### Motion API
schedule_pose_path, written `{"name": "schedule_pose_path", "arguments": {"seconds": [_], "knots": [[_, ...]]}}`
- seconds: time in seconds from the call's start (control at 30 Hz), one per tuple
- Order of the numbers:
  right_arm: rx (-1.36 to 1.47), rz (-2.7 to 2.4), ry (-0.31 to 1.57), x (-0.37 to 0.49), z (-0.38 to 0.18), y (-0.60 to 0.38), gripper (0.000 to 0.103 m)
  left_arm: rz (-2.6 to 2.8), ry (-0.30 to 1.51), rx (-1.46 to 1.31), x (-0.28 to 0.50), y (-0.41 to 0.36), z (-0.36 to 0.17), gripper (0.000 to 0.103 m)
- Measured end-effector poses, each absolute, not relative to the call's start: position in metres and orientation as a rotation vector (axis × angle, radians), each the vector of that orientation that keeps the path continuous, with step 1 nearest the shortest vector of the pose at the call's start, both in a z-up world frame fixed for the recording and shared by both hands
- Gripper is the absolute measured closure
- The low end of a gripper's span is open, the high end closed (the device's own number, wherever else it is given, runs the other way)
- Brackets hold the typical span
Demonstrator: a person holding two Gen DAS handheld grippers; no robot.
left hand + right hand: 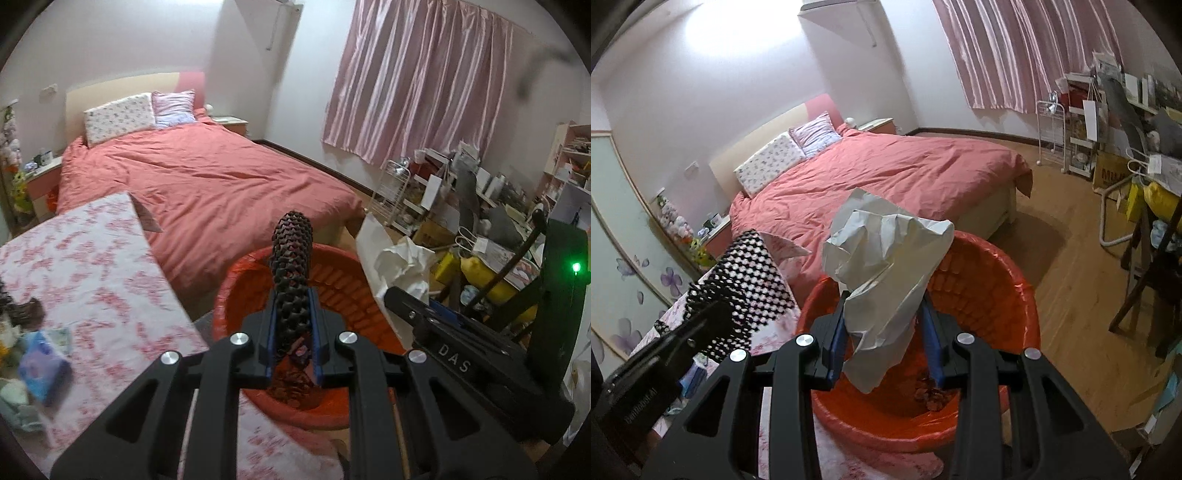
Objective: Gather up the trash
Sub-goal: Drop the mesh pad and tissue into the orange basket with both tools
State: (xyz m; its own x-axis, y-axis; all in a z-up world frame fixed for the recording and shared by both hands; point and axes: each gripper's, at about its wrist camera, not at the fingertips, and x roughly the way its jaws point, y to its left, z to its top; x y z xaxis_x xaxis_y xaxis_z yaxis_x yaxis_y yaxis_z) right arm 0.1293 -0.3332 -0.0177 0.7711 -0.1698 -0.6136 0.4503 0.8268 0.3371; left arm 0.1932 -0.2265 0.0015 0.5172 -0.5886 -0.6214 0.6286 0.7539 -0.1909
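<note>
Trash is held in both of your grippers, poised over the bin point(1015, 280), an orange tub lined with an orange bag that sits on the wood floor point(1067, 236) just right of the table point(92, 273) with the pink floral cloth. Your left gripper point(291, 332) has its jaws nearly closed on a dark honeycomb sleeve point(291, 258), a strip of textured black packing that stands up between the fingers and reaches out over the near part of the bin. Your right gripper point(886, 332) is partly closed around a crumpled sheet of white paper point(886, 258), which bulges above the fingers and hangs down between them toward the bin's inside. Some small brownish scraps point(932, 395) already lie at the bottom. Beyond the bin is a bed point(207, 177) with a salmon cover, and at far right a cluttered desk point(491, 218) under pink curtains point(424, 74). To finish this step well, make sure each piece sits fully inside the rim before you let go; the paper is wide and light, so lower it a little first or it may catch on the edge and tip out. The sleeve is long, so angle its far end downward before opening. Release one hand at a time, and keep both clear of the liner so you do not drag it off the rim.
</note>
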Motion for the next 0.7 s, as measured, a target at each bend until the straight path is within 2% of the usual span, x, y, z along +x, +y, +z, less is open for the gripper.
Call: {"name": "schedule_pose_path", "arguments": {"seconds": [0.07,0.17,0.27,0.47,0.7], "knots": [[0.511,-0.357,0.611,0.132,-0.025,-0.340,0.065,-0.731,0.742,0.066,0.199,-0.234,-0.009,0.083],[0.528,-0.361,0.636,0.135,-0.034,-0.342,0.059,-0.713,0.776,0.071,0.207,-0.238,-0.023,0.065],[0.531,-0.362,0.647,0.135,-0.038,-0.341,0.049,-0.688,0.798,0.070,0.213,-0.232,-0.031,0.056],[0.524,-0.364,0.666,0.132,-0.039,-0.334,0.042,-0.599,0.812,0.082,0.222,-0.207,-0.039,0.042],[0.507,-0.344,0.677,0.132,-0.035,-0.331,0.041,-0.495,0.795,0.100,0.220,-0.164,-0.039,0.036]]}}
